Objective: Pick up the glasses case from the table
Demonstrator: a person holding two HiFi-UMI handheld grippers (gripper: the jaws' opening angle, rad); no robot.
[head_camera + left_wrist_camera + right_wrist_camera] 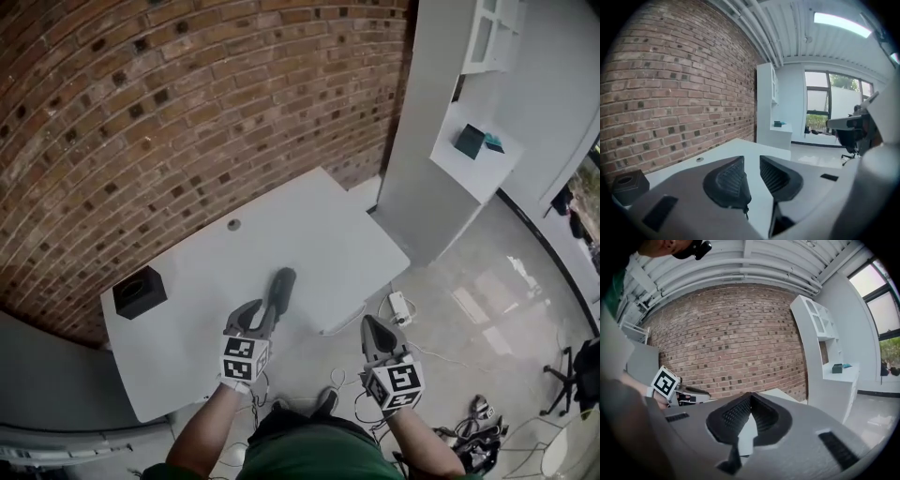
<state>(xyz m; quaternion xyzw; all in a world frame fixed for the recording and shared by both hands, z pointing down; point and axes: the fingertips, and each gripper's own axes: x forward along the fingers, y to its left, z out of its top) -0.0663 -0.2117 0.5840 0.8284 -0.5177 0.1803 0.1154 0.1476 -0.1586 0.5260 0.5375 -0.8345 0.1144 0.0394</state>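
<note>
The dark, oblong glasses case [281, 284] lies on the white table [309, 234], near its front edge. My left gripper [262, 313] sits just short of the case's near end, pointing at it. In the left gripper view its jaws [752, 163] stand a narrow gap apart with nothing between them, and the case does not show there. My right gripper [373, 328] hangs off the table's front edge, over the floor. Its pads [749, 399] meet at the tips and hold nothing. The left gripper's marker cube [664, 383] shows in the right gripper view.
A black box [141, 292] stands at the table's left end. A round cable hole [233, 224] is near the brick wall. A white shelf unit with a teal object [478, 141] stands to the right. Cables [403, 309] lie on the floor, and an office chair [574, 375] stands far right.
</note>
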